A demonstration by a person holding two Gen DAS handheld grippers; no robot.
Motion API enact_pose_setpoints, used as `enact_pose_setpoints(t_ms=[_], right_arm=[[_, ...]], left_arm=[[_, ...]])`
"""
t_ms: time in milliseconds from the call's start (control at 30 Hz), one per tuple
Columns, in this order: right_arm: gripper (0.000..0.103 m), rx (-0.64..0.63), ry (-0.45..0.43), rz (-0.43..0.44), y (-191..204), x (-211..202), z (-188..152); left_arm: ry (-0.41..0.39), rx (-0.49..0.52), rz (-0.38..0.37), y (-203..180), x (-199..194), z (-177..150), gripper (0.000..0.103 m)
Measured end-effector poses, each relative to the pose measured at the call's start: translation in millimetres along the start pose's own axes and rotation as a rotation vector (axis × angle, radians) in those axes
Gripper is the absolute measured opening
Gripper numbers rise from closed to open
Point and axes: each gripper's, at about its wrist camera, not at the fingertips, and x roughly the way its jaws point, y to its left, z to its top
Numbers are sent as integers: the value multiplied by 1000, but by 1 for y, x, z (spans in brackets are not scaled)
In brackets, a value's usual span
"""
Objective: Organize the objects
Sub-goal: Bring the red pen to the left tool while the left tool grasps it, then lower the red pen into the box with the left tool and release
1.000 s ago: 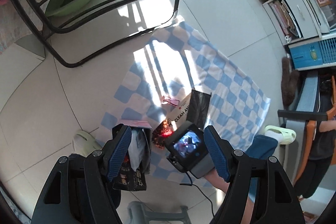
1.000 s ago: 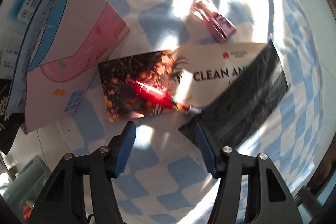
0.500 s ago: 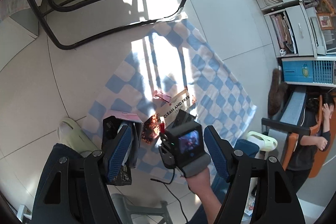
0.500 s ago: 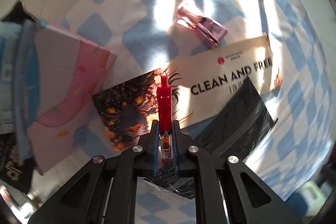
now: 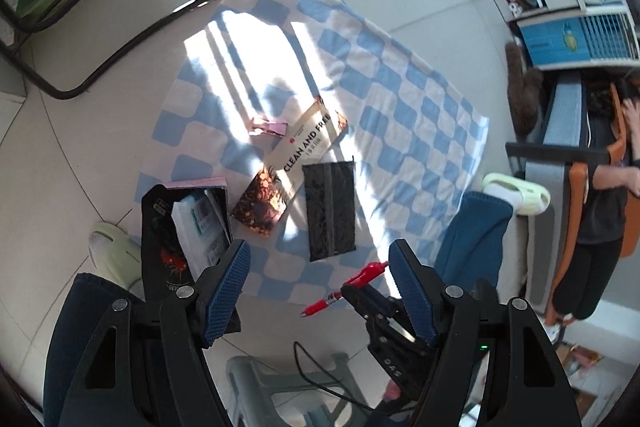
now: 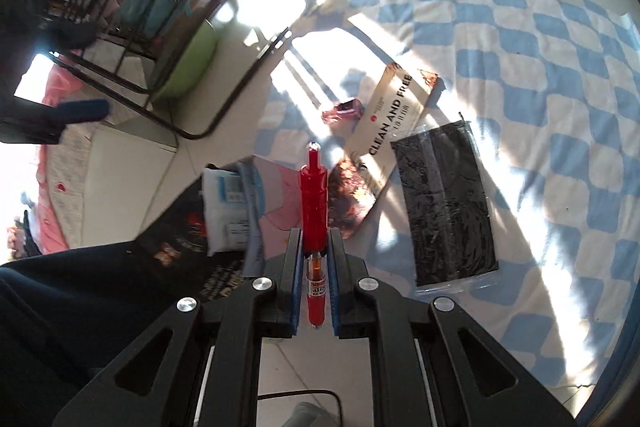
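A: The right claw (image 6: pixel 315 255) is pinched on the red pen (image 6: pixel 314 205), which is gripped low on its barrel so that most of it sticks out ahead of the pads, clear above the checked cloth (image 6: pixel 560 67)

B: And the left claw (image 5: pixel 320 291)?

A: It is spread, with nothing between its pads. It is hung above the near edge of the cloth, just beside the open black bag (image 5: pixel 168 227), probably so the bag can be steadied

B: Why is the bag stood open at the near left corner of the cloth?

A: Packets are already seen inside it, so it is judged to be the collecting place; the pen is likely meant for it

B: What is left out?

A: The pink clip (image 5: pixel 269 127), the printed card (image 5: pixel 296 163) and the black packet (image 5: pixel 330 211) are still laid flat mid-cloth, well apart from the bag
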Motion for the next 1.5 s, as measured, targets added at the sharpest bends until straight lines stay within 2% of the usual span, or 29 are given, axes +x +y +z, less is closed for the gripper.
enact_pose_setpoints(t_ms=[67,133,200,300,367,433,467,500,600,667,800,967,1067,1133,1267,1333,1433,1500], right_arm=[[12,24,-27,79,8,-15,-2],[12,35,-41,121,17,-24,1],[12,18,-50,127,26,-29,2],[12,-31,-53,83,44,-36,1],[12,-39,-60,142,55,-39,-1],[12,-46,-62,186,66,-42,-2],[12,-54,-61,198,70,-43,-2],[12,-65,-59,200,75,-44,-3],[15,-98,-51,170,82,-44,-3],[20,-85,-48,160,81,-44,-3],[21,-35,-8,132,69,-35,-7],[23,15,83,76,47,-13,-22],[23,36,124,97,39,-6,-31],[23,32,143,93,38,-3,-36],[23,46,154,96,33,-3,-39],[24,54,146,99,30,-6,-38],[32,55,140,106,27,-9,-35],[34,61,135,108,25,-11,-34]], left_arm=[[34,23,-1,-6,13,-6,70],[70,39,-33,-12,24,-10,70],[121,76,-84,-18,33,-15,70],[174,106,-197,-23,42,-18,70],[173,127,-204,-23,42,-19,70],[130,146,-177,-18,40,-20,45],[115,151,-148,-16,38,-19,26],[95,150,-137,-13,34,-17,20],[47,140,-113,-2,22,-14,13],[17,123,-98,8,15,-15,13],[-43,68,-24,32,6,-16,12],[-83,-32,48,60,2,-17,12],[-88,-72,145,58,1,-21,12],[-86,-78,165,53,1,-22,12],[-51,-8,164,27,-4,-30,12],[-2,32,143,25,5,-36,12],[88,56,196,23,32,-47,12],[121,76,214,21,41,-51,12]])
